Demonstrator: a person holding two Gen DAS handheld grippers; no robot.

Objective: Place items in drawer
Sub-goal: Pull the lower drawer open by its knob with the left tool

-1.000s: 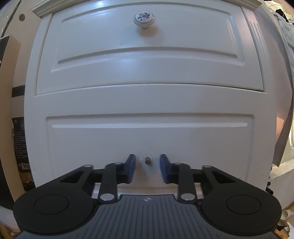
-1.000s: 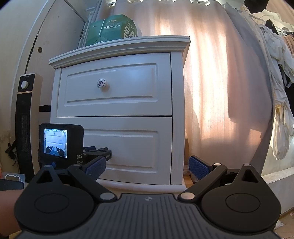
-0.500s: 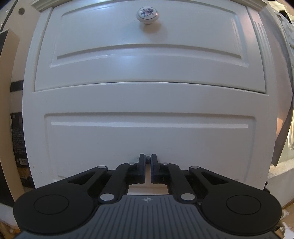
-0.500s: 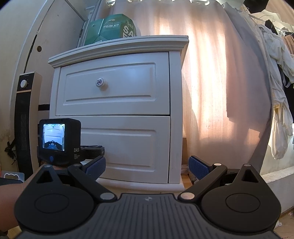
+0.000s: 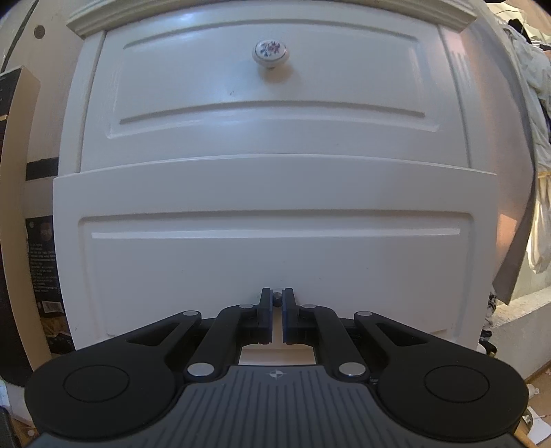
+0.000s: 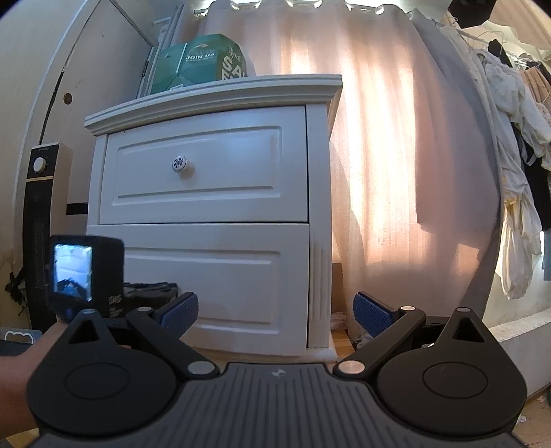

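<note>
Our left gripper, open a second ago, now clamped on the small metal stud, lower drawer now pulled slightly proud of the nightstand

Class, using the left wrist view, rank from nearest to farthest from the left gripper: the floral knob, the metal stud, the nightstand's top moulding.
1. Metal stud, between the fingers, lower drawer.
2. Floral knob, upper drawer.
3. Top moulding, above.
</note>
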